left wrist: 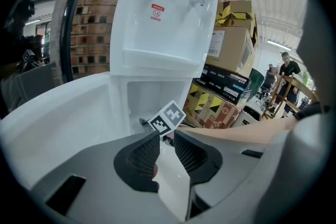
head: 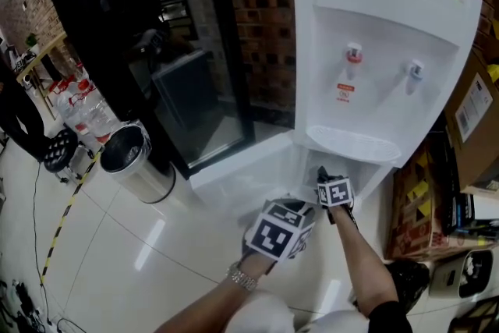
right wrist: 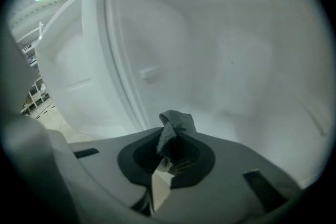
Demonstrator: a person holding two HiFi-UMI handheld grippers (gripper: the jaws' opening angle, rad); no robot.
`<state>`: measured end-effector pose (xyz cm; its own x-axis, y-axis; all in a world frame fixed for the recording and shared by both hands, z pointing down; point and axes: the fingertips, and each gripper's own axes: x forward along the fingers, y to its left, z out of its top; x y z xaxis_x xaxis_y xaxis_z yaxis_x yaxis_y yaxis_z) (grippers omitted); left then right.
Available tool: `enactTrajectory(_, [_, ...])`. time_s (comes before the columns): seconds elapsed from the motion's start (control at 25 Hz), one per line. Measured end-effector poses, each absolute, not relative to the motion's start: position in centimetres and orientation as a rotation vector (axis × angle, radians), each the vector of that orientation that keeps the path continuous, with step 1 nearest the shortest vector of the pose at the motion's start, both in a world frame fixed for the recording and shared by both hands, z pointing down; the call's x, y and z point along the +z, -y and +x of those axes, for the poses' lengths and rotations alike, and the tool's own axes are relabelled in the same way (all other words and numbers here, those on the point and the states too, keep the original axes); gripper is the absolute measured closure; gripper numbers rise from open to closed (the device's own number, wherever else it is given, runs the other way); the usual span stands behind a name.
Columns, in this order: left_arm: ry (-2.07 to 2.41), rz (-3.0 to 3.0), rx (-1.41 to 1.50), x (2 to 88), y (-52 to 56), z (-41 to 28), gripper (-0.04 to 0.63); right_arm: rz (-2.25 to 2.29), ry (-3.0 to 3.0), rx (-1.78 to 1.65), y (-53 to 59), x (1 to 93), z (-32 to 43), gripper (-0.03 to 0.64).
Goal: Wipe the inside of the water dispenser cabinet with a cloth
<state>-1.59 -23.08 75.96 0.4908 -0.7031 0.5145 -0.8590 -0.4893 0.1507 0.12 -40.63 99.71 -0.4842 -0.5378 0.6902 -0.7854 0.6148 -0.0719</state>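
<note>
The white water dispenser (head: 374,51) stands against a brick wall with its lower cabinet door (head: 234,171) swung open to the left. My right gripper (head: 323,175) reaches into the cabinet opening under the drip tray. In the right gripper view it (right wrist: 170,152) is shut on a small grey cloth (right wrist: 176,124), close to the white inner walls of the cabinet (right wrist: 236,60). My left gripper (head: 290,216) hangs just outside, below and left of the right one. Its jaws (left wrist: 167,150) stand open with nothing between them, aimed at the cabinet interior (left wrist: 152,94).
A steel waste bin (head: 132,160) and a pack of water bottles (head: 82,109) sit left of the door, beside a black glass-fronted unit (head: 148,35). Cardboard boxes (head: 475,121) are stacked right of the dispenser. A person (left wrist: 286,68) stands far off.
</note>
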Motion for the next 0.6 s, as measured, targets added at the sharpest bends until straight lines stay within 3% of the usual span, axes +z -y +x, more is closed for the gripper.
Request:
enactTrajectory(0.16, [1.304,2.353,0.530,75.6,23.2,-1.7,0.506,1.045,2.236,0.511,41.0,98.4,-0.3,0.606])
enactTrajectory(0.6, [1.286,2.372,0.538,75.9,23.1,-1.5,0.506,1.494,2.149,0.481,47.6,95.6,8.4,0.606])
